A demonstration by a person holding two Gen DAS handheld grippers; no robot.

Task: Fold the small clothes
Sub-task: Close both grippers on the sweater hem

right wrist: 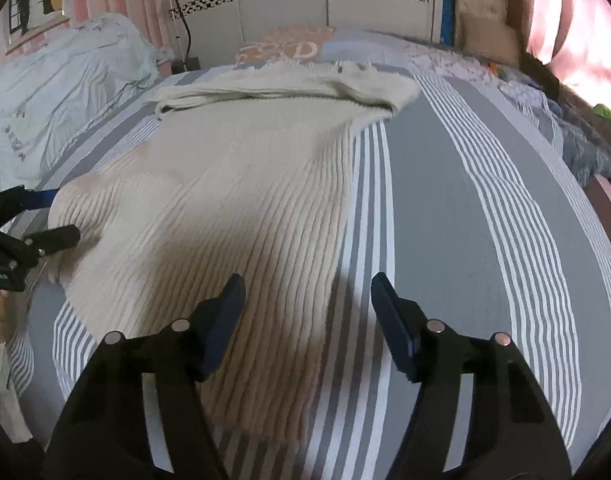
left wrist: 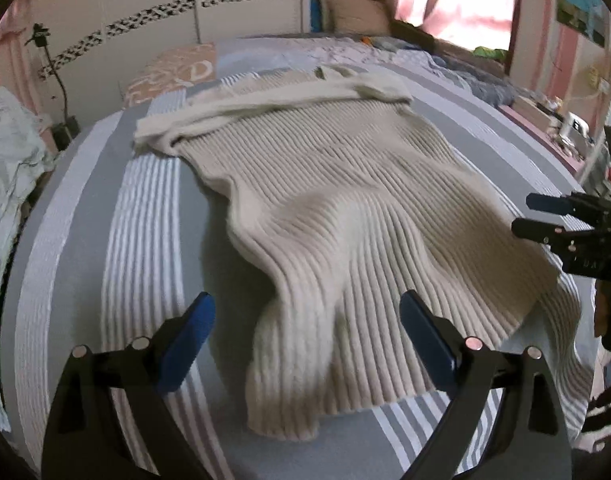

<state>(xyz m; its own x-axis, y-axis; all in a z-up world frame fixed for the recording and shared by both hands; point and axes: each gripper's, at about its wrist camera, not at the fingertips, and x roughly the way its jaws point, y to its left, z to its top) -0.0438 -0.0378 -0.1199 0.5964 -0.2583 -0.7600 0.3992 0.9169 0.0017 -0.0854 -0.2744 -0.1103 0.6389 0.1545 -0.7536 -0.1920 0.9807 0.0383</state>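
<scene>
A cream ribbed-knit sweater (left wrist: pixel 345 208) lies spread on a bed covered by a grey and white striped sheet (left wrist: pixel 117 240), its vertical ribs running from the near hem toward the far end, where one sleeve is folded across the top in a soft, fuzzy band. The knit is not flat: broad rumples rise through the middle and the near hem curls in a thick wave. The left gripper (left wrist: pixel 307 316) hovers just above the near hem with its blue-padded jaws spread wide and nothing between them. The right gripper (right wrist: pixel 307 296) is likewise released, jaws apart, straddling the sweater's right edge where cloth meets sheet. Whether either set of pads touches the fabric is hard to judge through the fisheye blur. A pale crumpled duvet (right wrist: pixel 61 92) sits heaped beside the bed, and white wardrobe doors (right wrist: pixel 325 4) with a dark patterned strip stand behind
</scene>
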